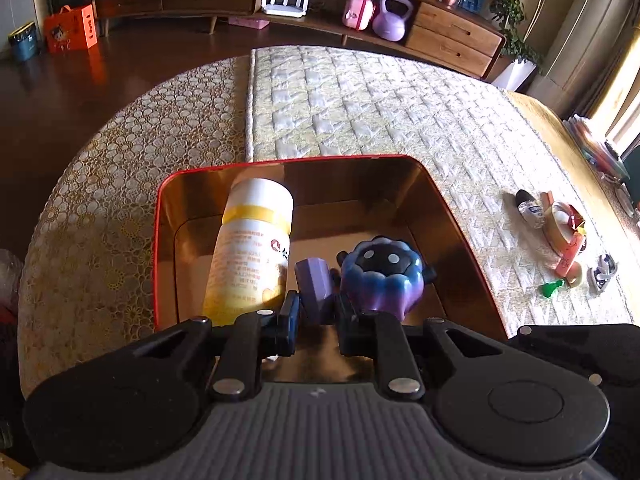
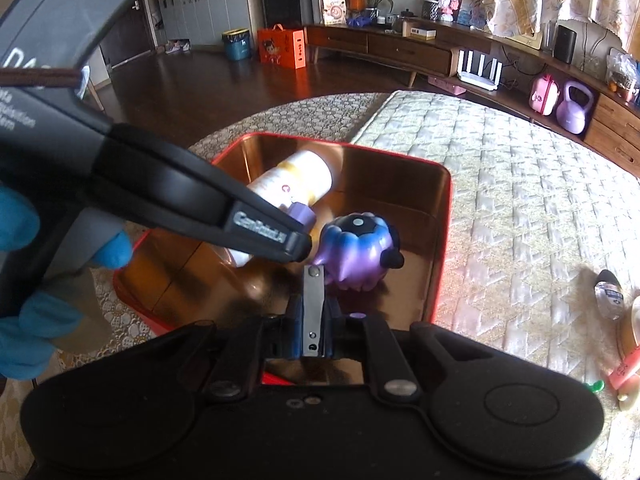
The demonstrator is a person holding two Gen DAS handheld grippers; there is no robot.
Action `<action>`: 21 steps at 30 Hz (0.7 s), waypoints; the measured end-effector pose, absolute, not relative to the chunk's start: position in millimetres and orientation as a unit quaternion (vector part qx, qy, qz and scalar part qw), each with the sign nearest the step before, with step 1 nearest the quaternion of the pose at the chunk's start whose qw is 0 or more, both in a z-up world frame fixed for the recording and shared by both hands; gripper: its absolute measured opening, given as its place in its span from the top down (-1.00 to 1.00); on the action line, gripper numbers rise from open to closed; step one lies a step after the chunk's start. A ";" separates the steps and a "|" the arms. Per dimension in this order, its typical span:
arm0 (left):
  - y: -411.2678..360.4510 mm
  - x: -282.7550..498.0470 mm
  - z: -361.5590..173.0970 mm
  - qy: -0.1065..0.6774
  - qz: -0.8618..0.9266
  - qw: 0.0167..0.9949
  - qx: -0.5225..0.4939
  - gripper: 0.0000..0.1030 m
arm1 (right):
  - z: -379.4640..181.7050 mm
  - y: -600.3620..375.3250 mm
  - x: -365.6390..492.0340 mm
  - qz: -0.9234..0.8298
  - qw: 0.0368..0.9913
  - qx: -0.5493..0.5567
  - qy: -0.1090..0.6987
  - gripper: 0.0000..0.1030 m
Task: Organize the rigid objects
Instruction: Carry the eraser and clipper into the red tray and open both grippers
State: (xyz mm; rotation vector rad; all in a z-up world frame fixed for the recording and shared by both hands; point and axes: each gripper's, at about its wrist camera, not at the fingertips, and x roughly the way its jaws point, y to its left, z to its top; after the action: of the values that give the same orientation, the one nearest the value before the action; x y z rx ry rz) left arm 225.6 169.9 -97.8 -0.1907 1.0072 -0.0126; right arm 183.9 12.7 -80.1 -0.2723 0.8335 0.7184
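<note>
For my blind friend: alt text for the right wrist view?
The right hand-held gripper holds a metal nail clipper over a red tin box containing a white-and-yellow bottle and a purple-blue round toy.

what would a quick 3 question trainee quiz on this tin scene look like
1. True or false: the bottle lies inside the red tin.
2. What does the right tool hold? A) a metal nail clipper B) a green pin C) a tape roll
3. Fill in: the left tool is shut on a small ______ block beside the round purple toy.

Key
1. True; the bottle rests tilted in the tin.
2. A; the nail clipper sits clamped between the pads.
3. Purple; the purple block sticks up between the pads.
</note>
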 end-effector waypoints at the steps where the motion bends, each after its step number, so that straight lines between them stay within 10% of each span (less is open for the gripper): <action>1: 169.4 227.0 -99.7 0.484 -0.006 0.870 -0.092 0.64 | -80.9 13.4 183.2 0.341 0.843 -0.131 0.394 0.80; 21: 168.1 226.1 -103.4 0.492 -0.004 0.865 -0.100 0.64 | -74.4 -1.4 176.8 0.343 0.848 -0.095 0.393 0.55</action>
State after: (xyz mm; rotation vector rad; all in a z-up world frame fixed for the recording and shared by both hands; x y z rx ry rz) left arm 226.1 168.1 -103.4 -0.2103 1.0312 -0.0084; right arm 176.8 -1.4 -74.4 -0.2012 0.8288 0.7233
